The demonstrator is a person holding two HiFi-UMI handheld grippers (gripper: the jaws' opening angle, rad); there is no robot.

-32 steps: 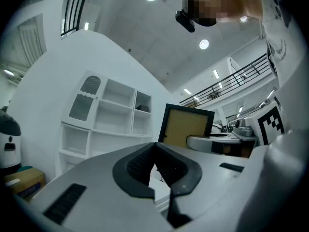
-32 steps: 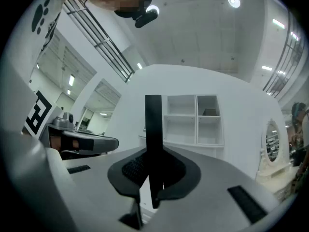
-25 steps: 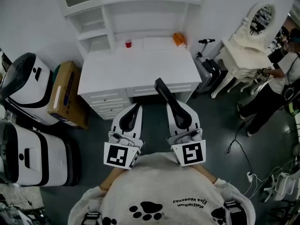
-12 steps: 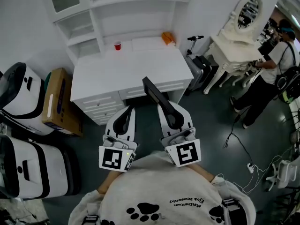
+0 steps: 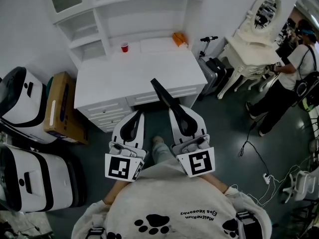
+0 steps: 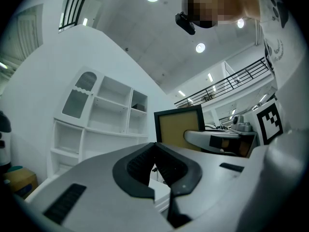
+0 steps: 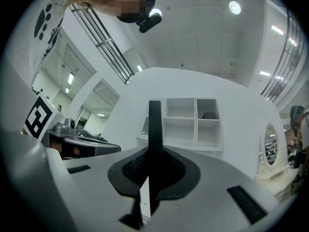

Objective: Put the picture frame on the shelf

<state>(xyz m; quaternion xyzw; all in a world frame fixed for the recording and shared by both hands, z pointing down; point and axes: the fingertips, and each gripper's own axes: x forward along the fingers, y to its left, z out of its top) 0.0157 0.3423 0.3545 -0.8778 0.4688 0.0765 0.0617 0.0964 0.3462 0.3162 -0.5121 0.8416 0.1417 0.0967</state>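
Note:
A dark picture frame [image 5: 166, 97] stands edge-on in my right gripper [image 5: 178, 112], which is shut on its lower part; it reaches over the front edge of the white desk [image 5: 114, 78]. From the right gripper view the frame [image 7: 154, 122] is a thin black bar rising from the gripper [image 7: 151, 154]. The left gripper view shows its tan face [image 6: 179, 125]. My left gripper [image 5: 135, 115] hangs beside it, shut and holding nothing, as its own view of the gripper [image 6: 155, 148] also shows. The white shelf unit [image 5: 124, 11] rises behind the desk.
A red cup [image 5: 124, 47] and an orange thing [image 5: 180, 39] sit at the back of the desk. A cardboard box [image 5: 57, 108] and white machines [image 5: 20, 101] stand at the left. A white vanity [image 5: 251, 34] and a person [image 5: 291, 78] are at the right.
The desk and shelf have slid a little left in the head view. A foot now shows between the two grippers. The frame stays in the right gripper.

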